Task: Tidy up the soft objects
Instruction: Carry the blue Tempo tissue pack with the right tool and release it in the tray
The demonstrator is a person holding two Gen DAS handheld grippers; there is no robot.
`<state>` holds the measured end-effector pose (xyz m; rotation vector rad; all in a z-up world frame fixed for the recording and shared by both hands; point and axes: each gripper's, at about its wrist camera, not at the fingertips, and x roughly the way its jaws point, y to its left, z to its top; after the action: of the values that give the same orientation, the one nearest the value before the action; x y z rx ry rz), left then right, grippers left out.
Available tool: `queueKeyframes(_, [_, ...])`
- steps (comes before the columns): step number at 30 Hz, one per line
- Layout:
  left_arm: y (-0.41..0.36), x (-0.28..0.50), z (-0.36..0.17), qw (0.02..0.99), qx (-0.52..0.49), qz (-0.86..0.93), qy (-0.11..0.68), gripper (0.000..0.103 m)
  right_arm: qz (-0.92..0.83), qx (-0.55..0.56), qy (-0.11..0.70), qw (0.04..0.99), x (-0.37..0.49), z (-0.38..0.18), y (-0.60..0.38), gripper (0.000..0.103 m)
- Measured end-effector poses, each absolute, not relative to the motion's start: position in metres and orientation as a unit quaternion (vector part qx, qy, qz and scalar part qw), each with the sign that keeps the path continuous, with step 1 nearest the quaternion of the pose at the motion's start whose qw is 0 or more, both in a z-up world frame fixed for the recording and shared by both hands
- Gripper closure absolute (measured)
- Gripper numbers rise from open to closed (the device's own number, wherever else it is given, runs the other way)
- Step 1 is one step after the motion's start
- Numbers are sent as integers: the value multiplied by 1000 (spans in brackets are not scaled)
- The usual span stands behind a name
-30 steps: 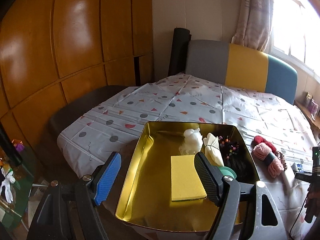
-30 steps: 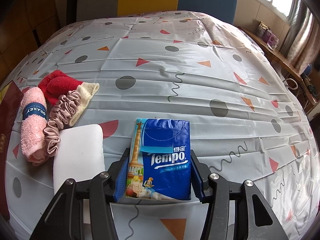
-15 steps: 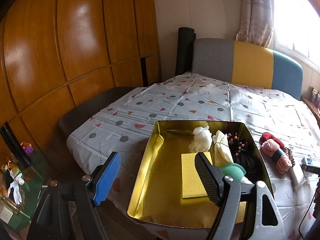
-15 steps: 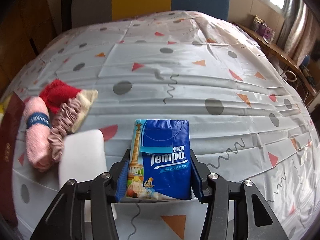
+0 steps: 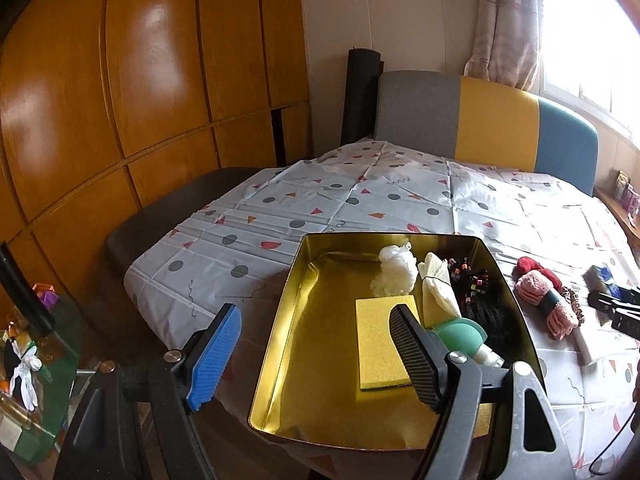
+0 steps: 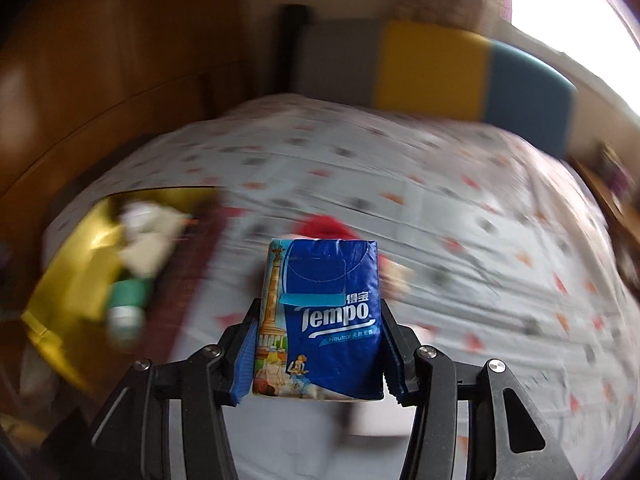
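Observation:
A blue Tempo tissue pack (image 6: pixel 320 316) is clamped between the pads of my right gripper (image 6: pixel 318 356), lifted above the bed; that view is blurred by motion. A gold tray (image 5: pixel 304 344) sits on the bed's near corner, holding a yellow sponge (image 5: pixel 380 344), a white puff (image 5: pixel 394 272), a cream cloth (image 5: pixel 438 288), a dark beaded item (image 5: pixel 476 292) and a green bottle (image 5: pixel 464 334). My left gripper (image 5: pixel 316 352) hangs open over the tray's near left rim, nothing between its fingers. The tray (image 6: pixel 60 276) also shows at left in the right wrist view.
On the patterned bedsheet (image 5: pixel 360 208), right of the tray, lie a pink rolled towel (image 5: pixel 546 304), a red sock (image 5: pixel 532 266) and a white pad (image 5: pixel 592 344). Wooden wardrobe doors (image 5: pixel 140 100) stand at left, a colour-block headboard (image 5: pixel 480 124) behind.
My right gripper has lifted the tissue pack off the sheet and swung left toward the tray, tilting up. The left gripper's view has barely shifted.

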<state>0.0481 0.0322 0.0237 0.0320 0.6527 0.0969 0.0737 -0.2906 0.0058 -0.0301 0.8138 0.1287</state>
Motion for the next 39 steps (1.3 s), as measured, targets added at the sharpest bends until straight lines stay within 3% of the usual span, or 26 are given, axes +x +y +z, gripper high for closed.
queueKeyframes(11, [39,48,19,945,11,53,323,25,249,-164,388,872,70,1,-126,51])
queueKeyframes(20, [54,52,6,938,-3,63,341,25,282,-197,445,827,89,-46,-92,51])
queueKeyframes(30, [57,54,-1,934,-19,53,353,25,293,-153,453,828,85,-43,-100,35])
queueKeyframes(39, [45,54,0,932,-15,25,360,25,282,-96,442,846,67,-24,-128,30])
